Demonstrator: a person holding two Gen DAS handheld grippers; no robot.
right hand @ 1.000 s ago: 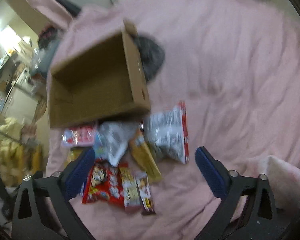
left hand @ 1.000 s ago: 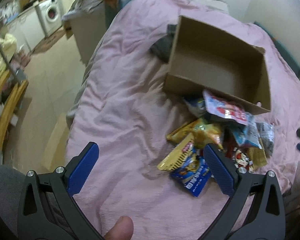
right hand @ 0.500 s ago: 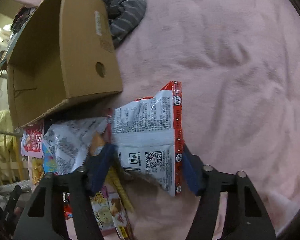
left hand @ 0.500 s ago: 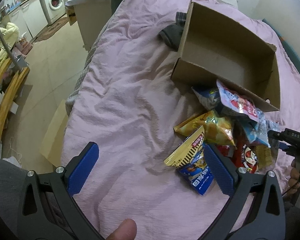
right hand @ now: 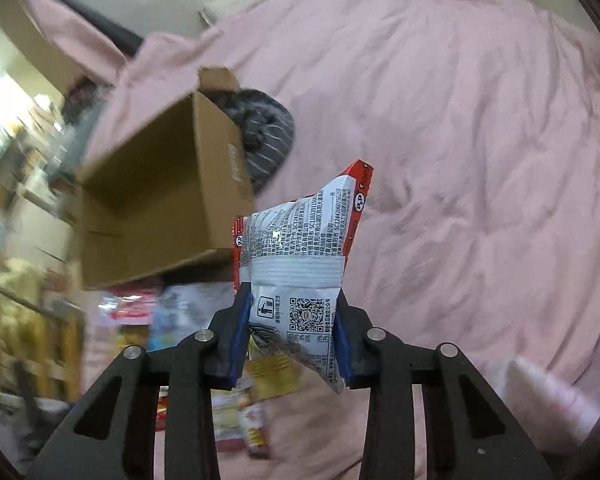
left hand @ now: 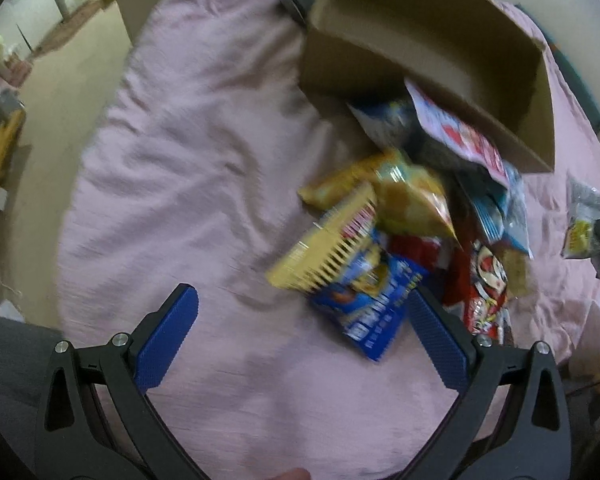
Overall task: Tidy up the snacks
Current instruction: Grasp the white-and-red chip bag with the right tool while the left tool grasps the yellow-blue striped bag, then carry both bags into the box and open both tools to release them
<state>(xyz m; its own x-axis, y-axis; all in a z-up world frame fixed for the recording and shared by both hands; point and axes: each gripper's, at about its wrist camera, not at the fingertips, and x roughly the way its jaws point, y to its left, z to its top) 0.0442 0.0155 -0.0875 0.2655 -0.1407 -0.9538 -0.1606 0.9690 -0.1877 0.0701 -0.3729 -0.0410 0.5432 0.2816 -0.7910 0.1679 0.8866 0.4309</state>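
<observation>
Now the right claw (right hand: 292,336) is closing on a white snack packet (right hand: 300,264), while the left claw (left hand: 300,332) gapes wide, empty.

Snack pile (right hand: 140,312) below cardboard box (right hand: 160,208) motion-blurred, labels unreadable.

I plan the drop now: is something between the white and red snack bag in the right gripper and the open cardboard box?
Nothing visible blocks it. The white and red snack bag, pinched by the closing right gripper, is lifted off the pink bedcover; the brown cardboard box lies open and looks empty beside it.
</observation>
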